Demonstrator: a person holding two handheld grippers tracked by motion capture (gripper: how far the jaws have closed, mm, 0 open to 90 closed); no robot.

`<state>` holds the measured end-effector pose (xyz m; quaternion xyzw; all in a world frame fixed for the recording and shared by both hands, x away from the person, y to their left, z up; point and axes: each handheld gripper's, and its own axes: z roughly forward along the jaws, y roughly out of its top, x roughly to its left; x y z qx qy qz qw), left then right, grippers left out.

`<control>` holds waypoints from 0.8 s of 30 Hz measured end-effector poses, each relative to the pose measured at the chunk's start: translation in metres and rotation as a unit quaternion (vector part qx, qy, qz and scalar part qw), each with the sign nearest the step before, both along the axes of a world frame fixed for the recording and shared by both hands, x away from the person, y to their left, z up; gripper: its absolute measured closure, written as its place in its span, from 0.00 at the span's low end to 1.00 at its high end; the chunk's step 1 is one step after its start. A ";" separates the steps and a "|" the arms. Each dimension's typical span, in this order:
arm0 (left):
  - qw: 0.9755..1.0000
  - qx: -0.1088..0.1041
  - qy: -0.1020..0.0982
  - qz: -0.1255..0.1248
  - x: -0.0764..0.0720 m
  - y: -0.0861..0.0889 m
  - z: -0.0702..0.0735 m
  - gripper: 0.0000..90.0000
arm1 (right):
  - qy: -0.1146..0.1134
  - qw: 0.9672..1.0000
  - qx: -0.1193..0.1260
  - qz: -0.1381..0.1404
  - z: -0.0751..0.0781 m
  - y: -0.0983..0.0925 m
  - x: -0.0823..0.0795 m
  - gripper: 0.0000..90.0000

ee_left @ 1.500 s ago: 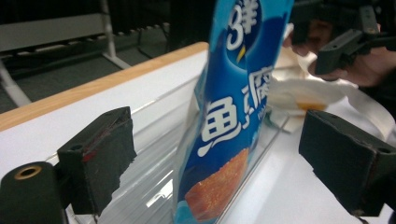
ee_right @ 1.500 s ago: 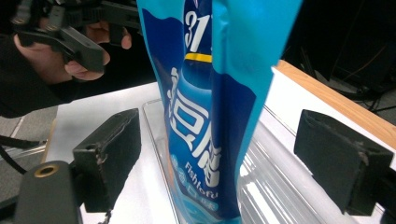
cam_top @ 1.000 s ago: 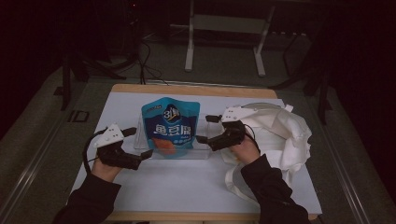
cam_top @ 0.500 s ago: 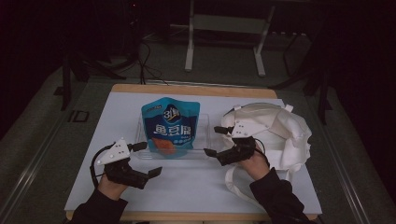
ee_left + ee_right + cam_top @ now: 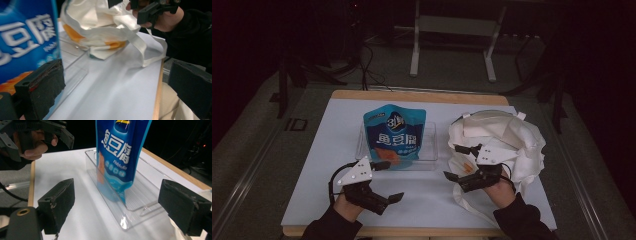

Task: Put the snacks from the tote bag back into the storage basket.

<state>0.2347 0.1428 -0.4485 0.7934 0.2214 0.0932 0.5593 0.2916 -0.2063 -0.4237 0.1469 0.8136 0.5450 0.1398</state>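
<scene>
A blue snack pouch [image 5: 394,137] stands upright in a clear plastic tray [image 5: 430,150] at the middle of the white table; the pouch [image 5: 120,152] and tray [image 5: 140,197] also face the right gripper view. My left gripper [image 5: 388,181] is open in front of the tray's left end, holding nothing, with the pouch [image 5: 22,37] just beyond its left jaw. My right gripper [image 5: 454,162] is open at the tray's right end, over the edge of a white cloth bag [image 5: 507,135]. Nothing lies between its jaws.
The white cloth bag [image 5: 100,27] lies crumpled on the right of the table, with something orange [image 5: 72,33] showing inside. The table's wooden front edge [image 5: 412,231] runs just behind both hands. Dark floor, cables and a stand's legs [image 5: 452,45] lie beyond the table.
Both grippers have drawn back from the tray's ends toward the person. The left one dropped toward the front edge; the right one moved over the bag's edge. The pouch and tray stayed put.
</scene>
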 end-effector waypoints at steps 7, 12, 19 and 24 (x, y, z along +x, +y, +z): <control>0.999 0.003 0.009 -0.031 0.000 -0.017 -0.010 0.01 | 0.001 1.000 0.020 -0.024 -0.003 -0.023 -0.011 0.15; 0.999 0.011 0.007 -0.046 -0.002 -0.025 -0.016 0.01 | -0.002 0.999 0.031 -0.042 -0.009 -0.035 -0.018 0.15; 0.999 0.007 0.009 -0.052 -0.002 -0.027 -0.023 0.01 | 0.003 0.998 0.031 -0.062 -0.019 -0.048 -0.026 0.15; 0.999 -0.003 -0.007 -0.048 -0.002 -0.025 -0.024 0.01 | -0.004 0.996 0.037 -0.077 -0.025 -0.055 -0.033 0.15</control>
